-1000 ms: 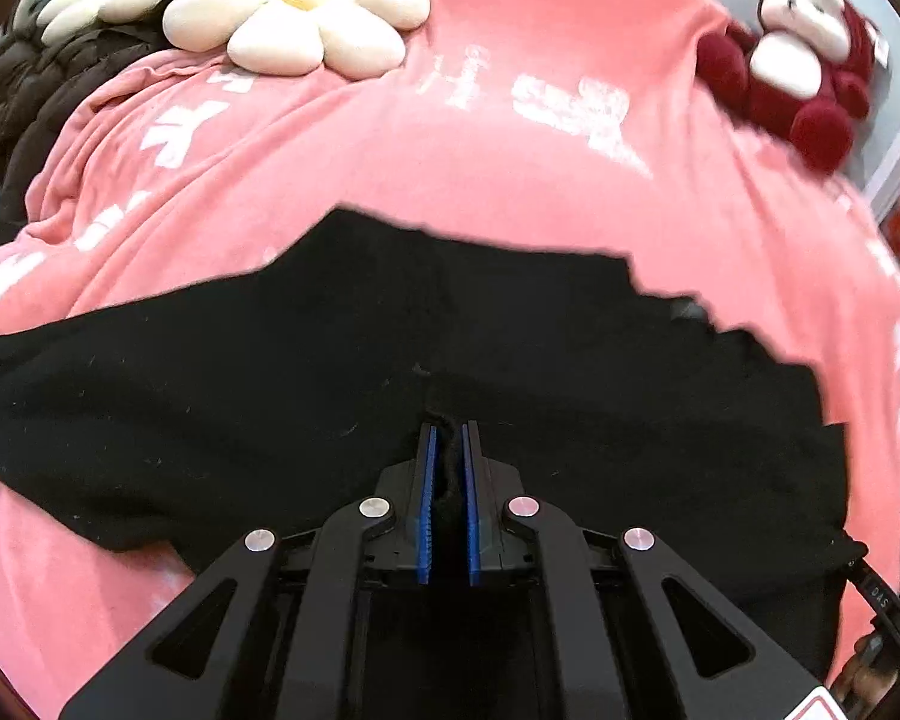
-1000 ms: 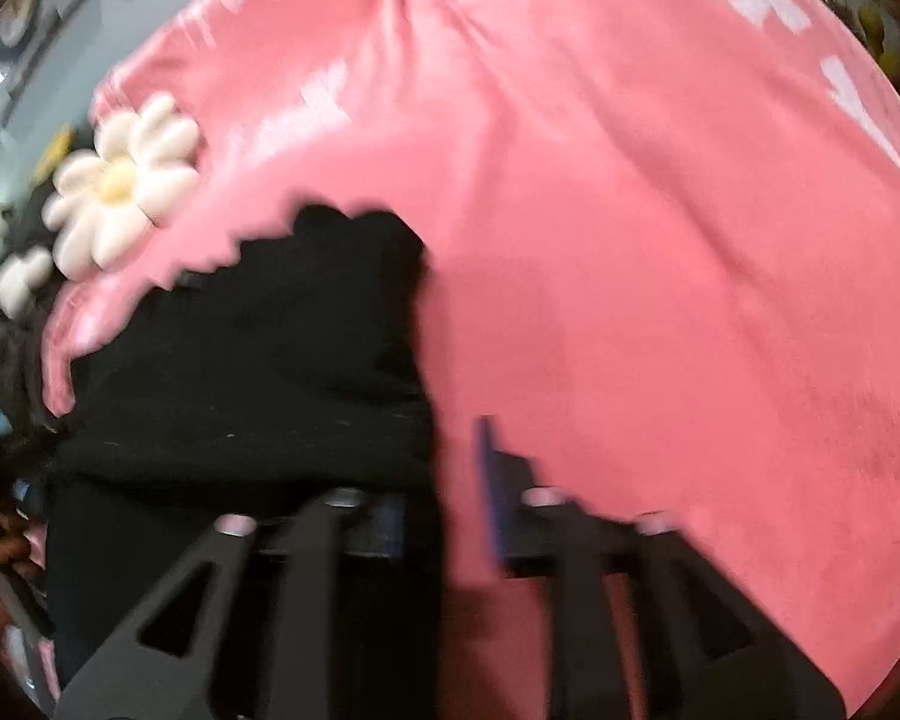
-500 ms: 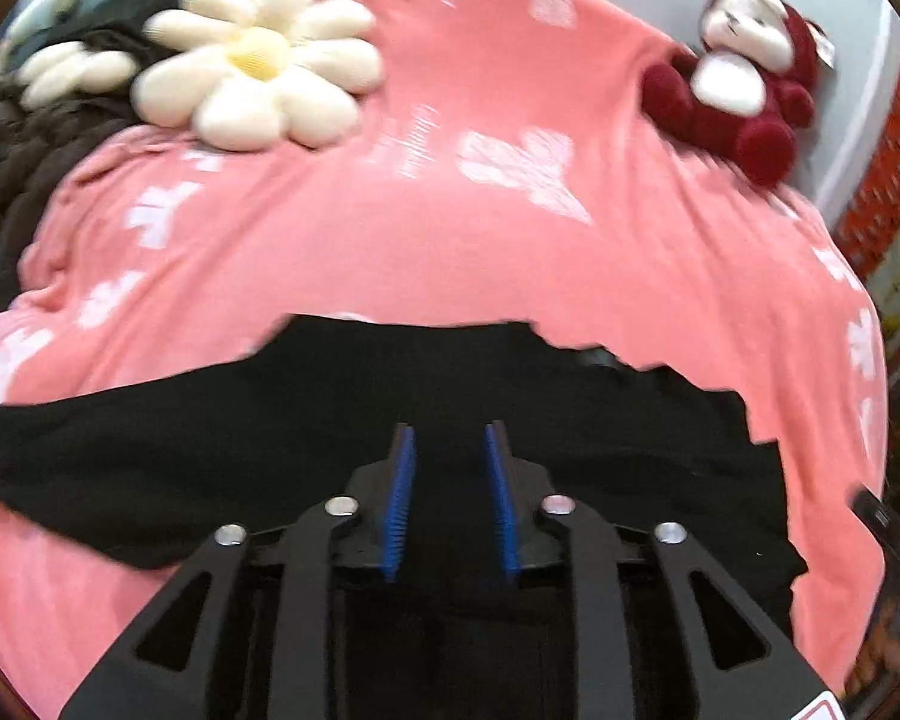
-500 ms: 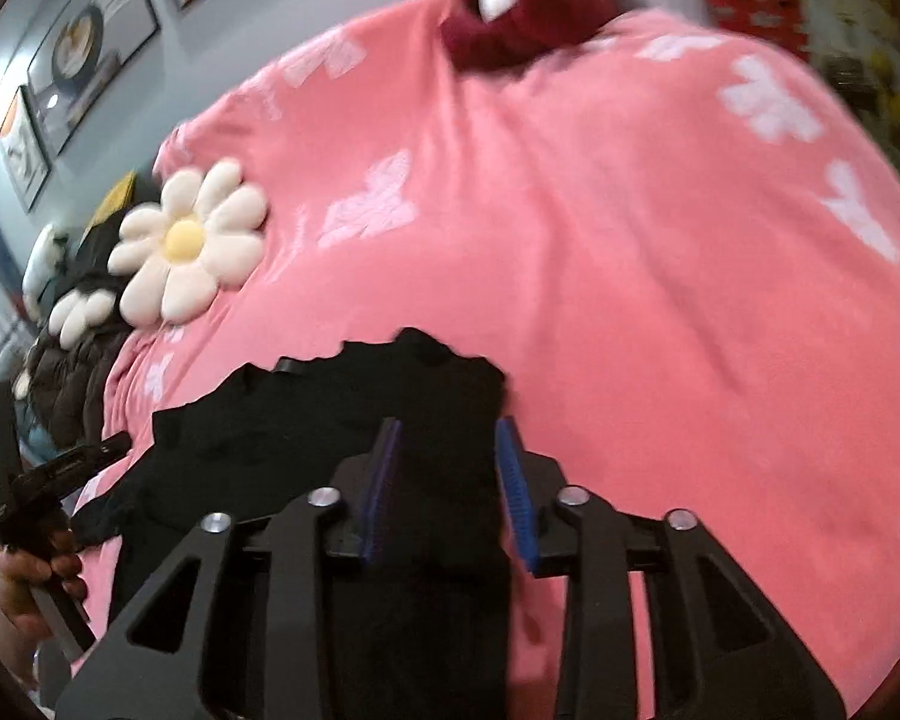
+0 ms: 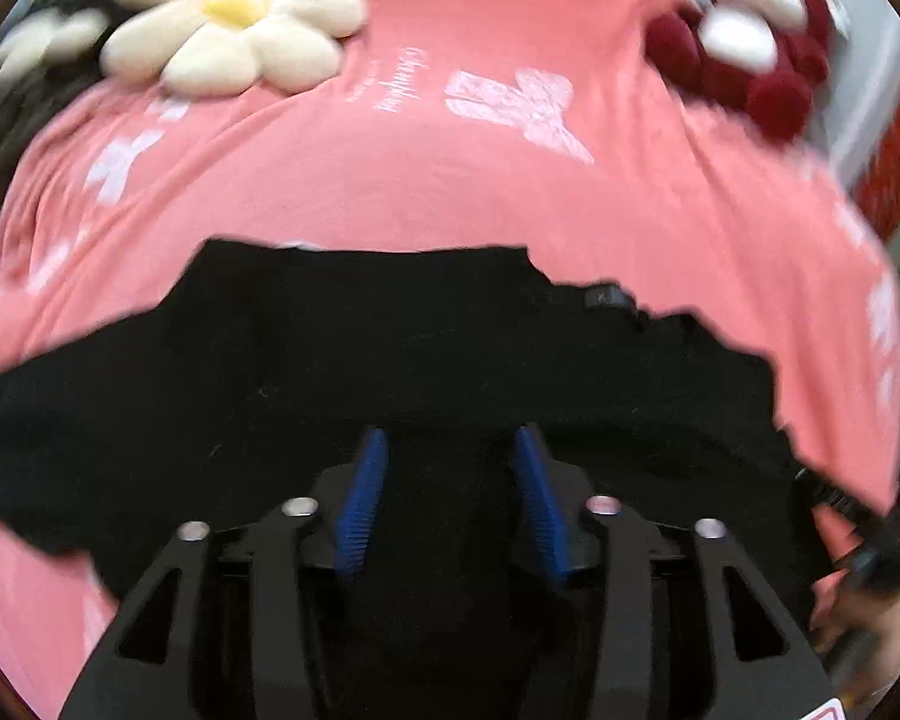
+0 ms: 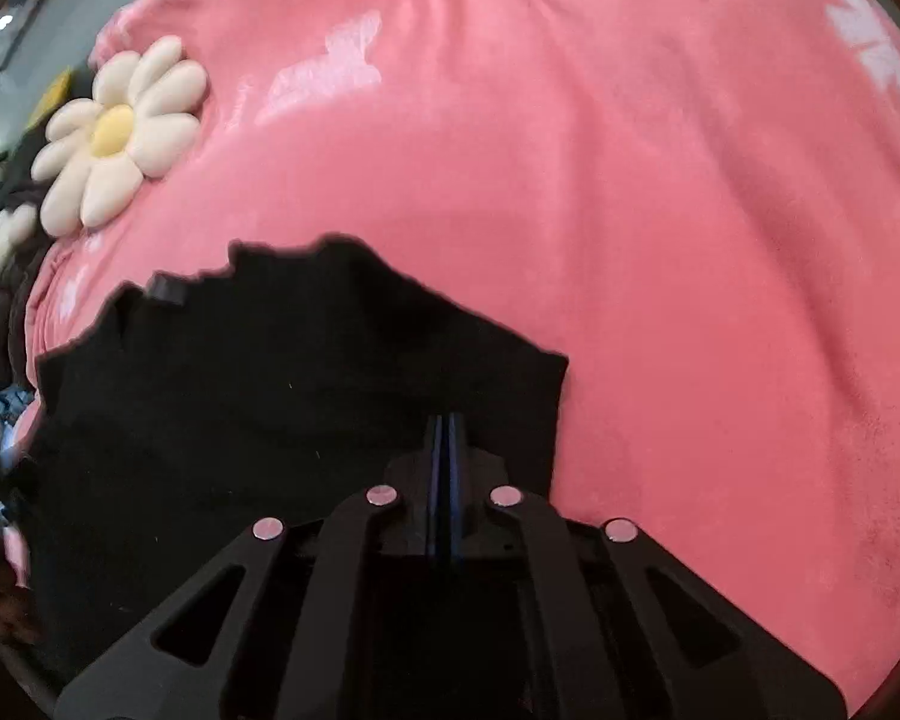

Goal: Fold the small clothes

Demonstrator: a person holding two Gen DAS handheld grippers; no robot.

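A black garment (image 5: 390, 354) lies spread across the pink blanket (image 5: 450, 192); it also shows in the right wrist view (image 6: 258, 396). My left gripper (image 5: 450, 450) is open, its blue pads (image 5: 363, 480) wide apart just above the garment's near part. My right gripper (image 6: 445, 426) has its jaws pressed together over the garment's right edge; I cannot tell whether cloth is pinched between them.
A cream flower cushion (image 5: 234, 18) lies at the far left and also shows in the right wrist view (image 6: 114, 132). A red and white plush toy (image 5: 750, 42) sits at the far right. Dark clothes (image 6: 6, 276) are piled at the left edge.
My left gripper opened, letting go of the garment, and its jaws spread wider. My right gripper went from open to closed at the garment's right edge.
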